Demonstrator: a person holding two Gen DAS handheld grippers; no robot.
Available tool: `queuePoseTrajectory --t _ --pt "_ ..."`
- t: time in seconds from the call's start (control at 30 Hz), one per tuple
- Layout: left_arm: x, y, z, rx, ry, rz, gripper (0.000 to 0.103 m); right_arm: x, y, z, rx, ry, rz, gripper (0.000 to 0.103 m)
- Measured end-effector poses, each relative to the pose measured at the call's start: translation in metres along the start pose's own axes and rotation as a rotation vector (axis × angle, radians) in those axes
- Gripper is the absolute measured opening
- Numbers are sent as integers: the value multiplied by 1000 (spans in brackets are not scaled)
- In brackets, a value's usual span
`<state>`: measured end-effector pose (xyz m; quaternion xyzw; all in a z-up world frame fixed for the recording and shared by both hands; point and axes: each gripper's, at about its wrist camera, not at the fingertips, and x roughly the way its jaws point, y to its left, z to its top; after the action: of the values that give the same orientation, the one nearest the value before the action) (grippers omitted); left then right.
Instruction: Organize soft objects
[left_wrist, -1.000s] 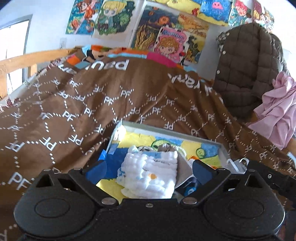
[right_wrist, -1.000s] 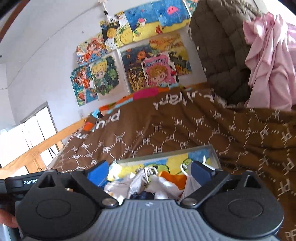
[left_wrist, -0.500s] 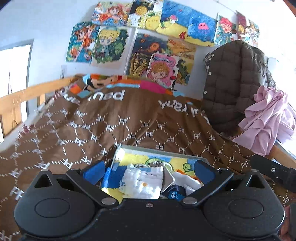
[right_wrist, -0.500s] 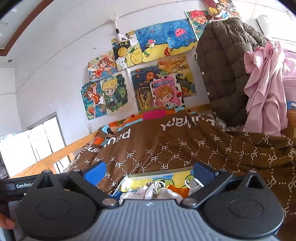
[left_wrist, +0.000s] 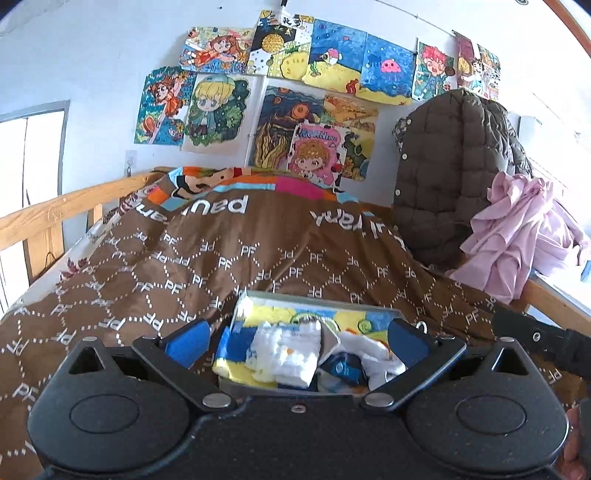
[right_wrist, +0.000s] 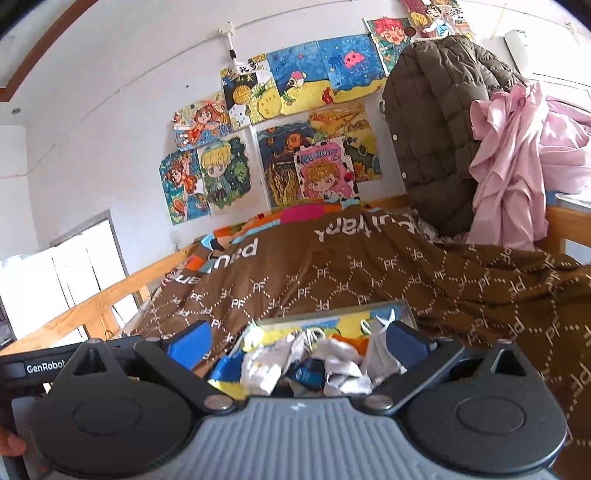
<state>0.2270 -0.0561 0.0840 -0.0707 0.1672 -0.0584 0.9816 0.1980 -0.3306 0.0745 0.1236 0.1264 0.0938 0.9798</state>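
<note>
A colourful cartoon-print box (left_wrist: 317, 300) lies on the brown bedspread (left_wrist: 258, 251). Inside it are a folded white quilted cloth (left_wrist: 284, 350), a dark blue item (left_wrist: 345, 367) and white socks (left_wrist: 373, 354). My left gripper (left_wrist: 297, 338) is open and empty, held back from the box with the blue pads either side of it. In the right wrist view the box (right_wrist: 332, 319) holds crumpled white cloths (right_wrist: 295, 360) and an orange piece (right_wrist: 351, 341). My right gripper (right_wrist: 295, 338) is open and empty, also back from the box.
A brown padded jacket (left_wrist: 458, 173) and pink garment (left_wrist: 517, 229) hang at the right. A wooden bed rail (left_wrist: 55, 218) runs along the left. Drawings (left_wrist: 295, 103) cover the wall behind. The right gripper's body (left_wrist: 535, 336) shows at the left view's right edge.
Both grippers have pulled back and tilted up away from the box; it now looks smaller and lower in both views. The cloths in the box have not moved.
</note>
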Motion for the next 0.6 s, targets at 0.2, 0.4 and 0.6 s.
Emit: queuePoseTrajectory --t 0.2,0.4,0.6 --pt "-10 2 -18 -12 26 -6 102 -19 1 -17 9 17 -21 103" --pt "-20 3 -36 13 29 -41 102 -31 4 -37 -4 45 -67 103" --pt "-26 7 -53 27 46 -53 102 -38 10 -50 -28 57 -101 103"
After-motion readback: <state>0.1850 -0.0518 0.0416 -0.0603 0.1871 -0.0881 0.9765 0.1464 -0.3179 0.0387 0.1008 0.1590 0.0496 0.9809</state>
